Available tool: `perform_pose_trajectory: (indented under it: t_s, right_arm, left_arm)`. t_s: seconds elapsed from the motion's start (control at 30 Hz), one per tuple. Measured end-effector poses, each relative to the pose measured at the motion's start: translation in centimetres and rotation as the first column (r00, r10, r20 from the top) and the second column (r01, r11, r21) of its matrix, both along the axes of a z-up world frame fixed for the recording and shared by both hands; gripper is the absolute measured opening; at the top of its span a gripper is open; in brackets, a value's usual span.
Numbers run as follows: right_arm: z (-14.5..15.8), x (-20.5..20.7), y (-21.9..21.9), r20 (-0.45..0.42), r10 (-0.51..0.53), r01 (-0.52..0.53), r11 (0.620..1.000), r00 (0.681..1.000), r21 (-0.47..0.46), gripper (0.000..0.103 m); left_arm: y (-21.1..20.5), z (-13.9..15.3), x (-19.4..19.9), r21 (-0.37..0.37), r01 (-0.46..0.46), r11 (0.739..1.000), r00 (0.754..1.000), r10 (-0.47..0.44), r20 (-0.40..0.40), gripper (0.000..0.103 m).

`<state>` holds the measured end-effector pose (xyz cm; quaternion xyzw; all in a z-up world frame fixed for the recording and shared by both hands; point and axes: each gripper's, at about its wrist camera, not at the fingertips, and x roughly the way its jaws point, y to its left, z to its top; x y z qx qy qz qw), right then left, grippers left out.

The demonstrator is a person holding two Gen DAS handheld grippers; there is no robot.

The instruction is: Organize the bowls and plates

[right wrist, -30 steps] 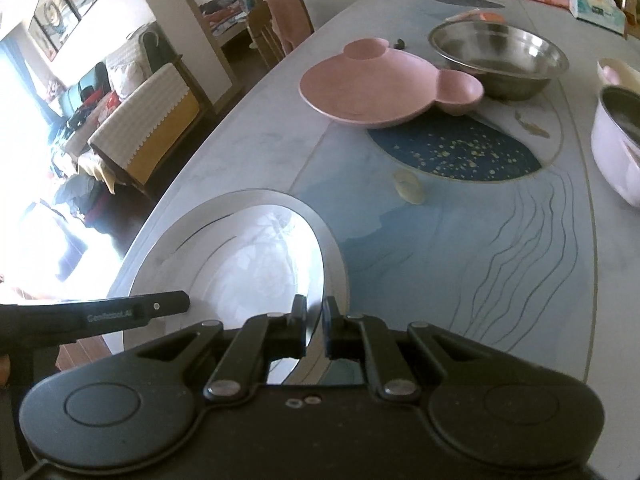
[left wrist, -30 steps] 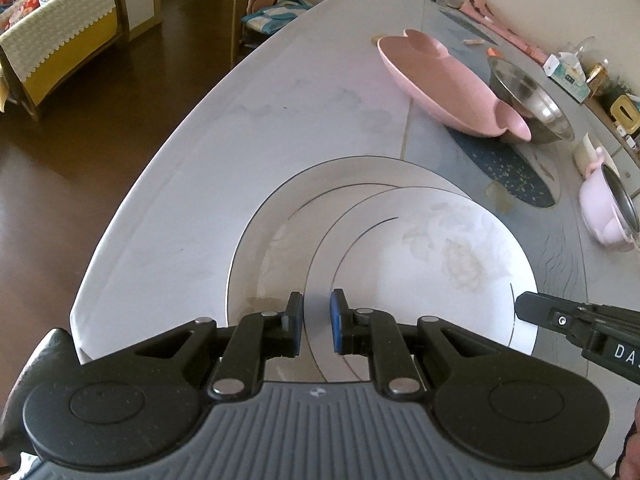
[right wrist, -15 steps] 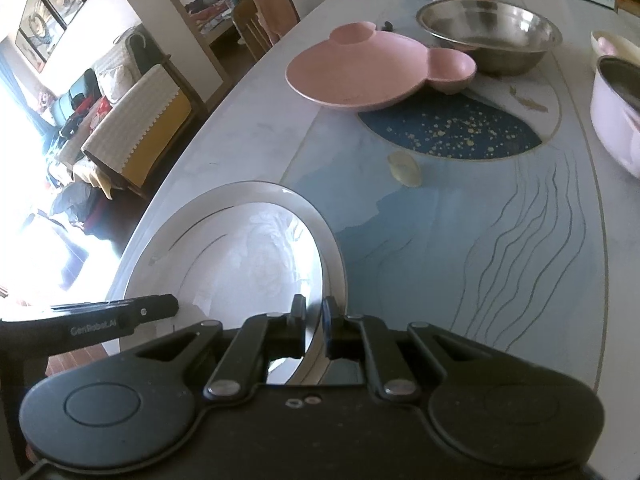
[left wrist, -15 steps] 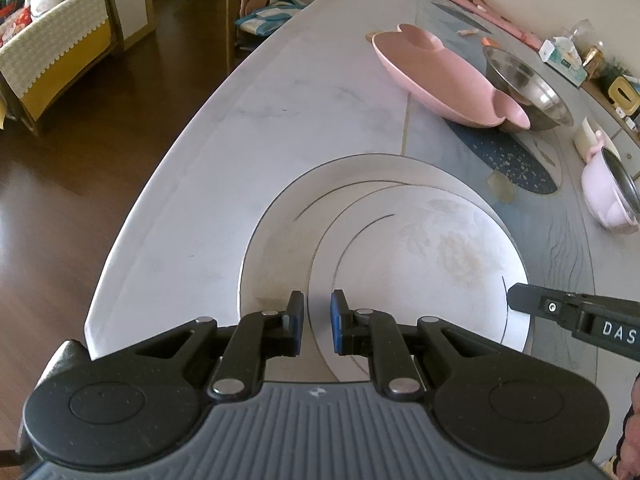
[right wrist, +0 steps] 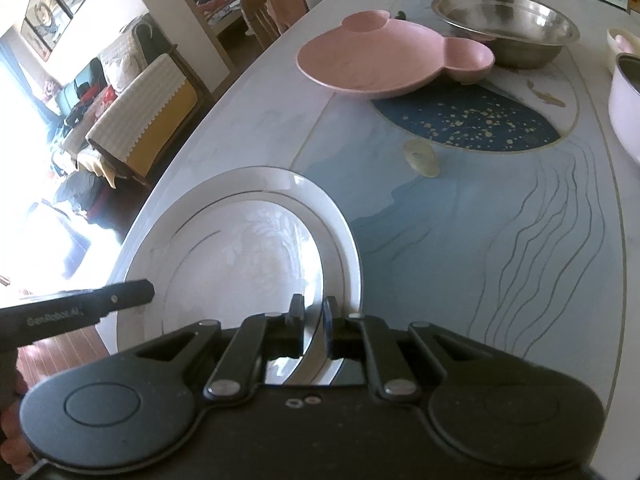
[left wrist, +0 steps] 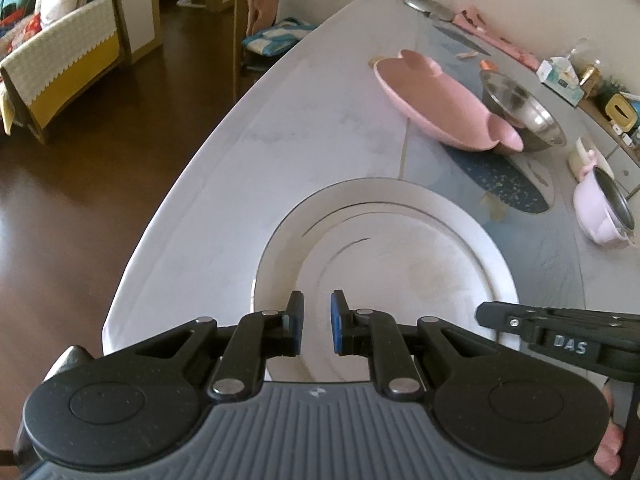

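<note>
L gripper (left wrist: 316,322) sits low over the near-left edge of the stacked plates. Its jaws are almost closed, just a slim gap. Through that gap I only see white plate face, and the near rim is hidden under the gripper body, so I can't tell if it's nipping anything. The top plate (left wrist: 400,272), white w/ a faint flower print, lies inside the bigger plate (left wrist: 280,240), roughly centred. Both are at the near end of the bench (left wrist: 320,128), close to its left edge. R gripper (right wrist: 313,320) is at the plates' near-right edge. Its jaws have just been opening a touch, but the top plate's rim runs right between the pads and, as far as I can see, touches them. Further back and to the right is a pink eared dish (left wrist: 436,100), w/ a steel bowl (left wrist: 520,116) just behind it. A pink pot (left wrist: 600,216) sits apart at the far right.
</note>
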<state>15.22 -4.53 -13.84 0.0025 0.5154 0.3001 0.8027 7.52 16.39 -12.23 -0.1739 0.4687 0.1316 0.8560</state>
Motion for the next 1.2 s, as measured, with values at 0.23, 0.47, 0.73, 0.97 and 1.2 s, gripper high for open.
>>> perform_pose_trajectory:
  t_s: [0.23,0.47,0.73,0.97,1.2]
  right_arm:
    - [1.1,-0.4,-0.2,0.013,0.003,-0.003,1.0,1.0,-0.009,0.019]
    - [4.2,-2.5,-1.2,0.097,0.039,-0.04,0.999,0.994,0.002,0.026]
    - [7.4,-4.7,-2.8,0.217,0.03,-0.03,1.0,0.976,-0.003,0.04]
    - [9.0,-5.5,-4.5,0.269,-0.023,0.02,1.0,0.963,0.014,0.058]
    - [10.6,-5.4,-6.8,0.322,-0.081,0.078,0.997,0.943,0.024,0.078]
  left_arm:
    - [-1.5,1.2,0.0,0.023,0.042,0.999,0.998,-0.043,0.037,0.013]
    - [-3.1,3.1,-0.5,0.053,0.097,0.994,0.99,-0.102,0.093,0.013]
    - [-5.4,5.8,-1.1,0.095,0.169,0.981,0.968,-0.184,0.172,0.014]
    - [-7.4,7.8,-1.3,0.132,0.222,0.966,0.938,-0.248,0.242,0.05]
    - [-9.5,9.5,-0.4,0.176,0.269,0.947,0.907,-0.31,0.284,0.069]
